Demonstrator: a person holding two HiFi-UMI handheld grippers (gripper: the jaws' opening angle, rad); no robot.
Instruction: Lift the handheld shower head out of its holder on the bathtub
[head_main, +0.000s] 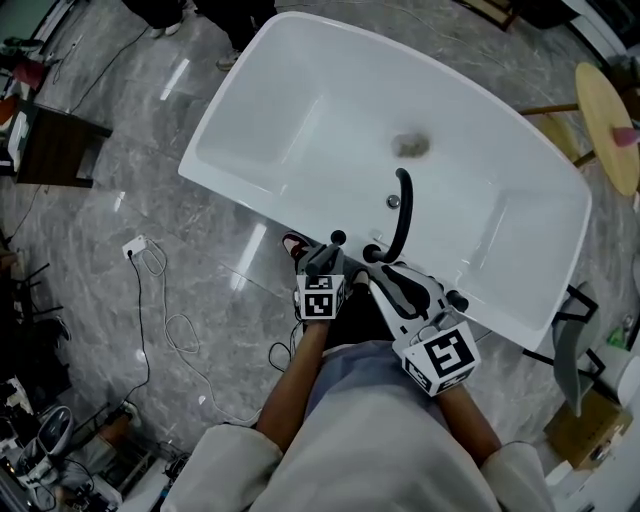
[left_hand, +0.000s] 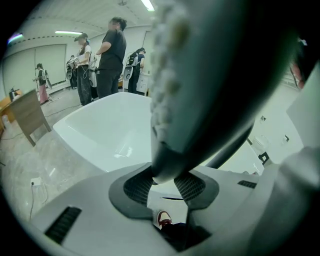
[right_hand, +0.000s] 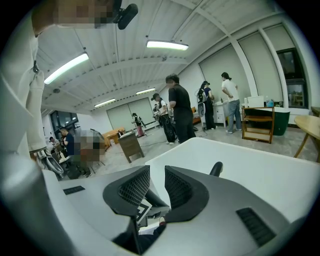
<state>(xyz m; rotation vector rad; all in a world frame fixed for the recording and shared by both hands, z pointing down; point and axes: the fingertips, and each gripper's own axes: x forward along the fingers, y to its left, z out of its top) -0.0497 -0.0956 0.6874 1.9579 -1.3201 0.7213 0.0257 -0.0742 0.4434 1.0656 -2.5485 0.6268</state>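
**Room and floor.** Large hall with strip lights. The glossy grey veined floor carries a loose white cable.

**Bathtub**. White and freestanding, with the drain at mid-basin. It fills most of the head view.

**Bystanders**. Several stand beyond the far end of the tub.

**Furniture.** A round wooden table stands at the far right and a dark cabinet at the far left. Both are well apart from the tub.

**Right hand-held gripper**. Held over the near rim, just beside the left one. Its pads stand a narrow gap apart and pinch nothing.

**Left hand-held gripper**. Over the near rim, with its pads pressed on the shower head's tapered handle.

**Shower head**. Dark, glossy grey-green body that widens upward, with rows of pale nubs down its face (seen edge-on). The rounded lower tip shows between the pads. It rises from the left gripper above the tub's near rim, close to the spout.

**Spout**. Black, arched, on the near rim, with a small round fitting just beside it.

**Shoe**. Red and white, on the floor below the rim.
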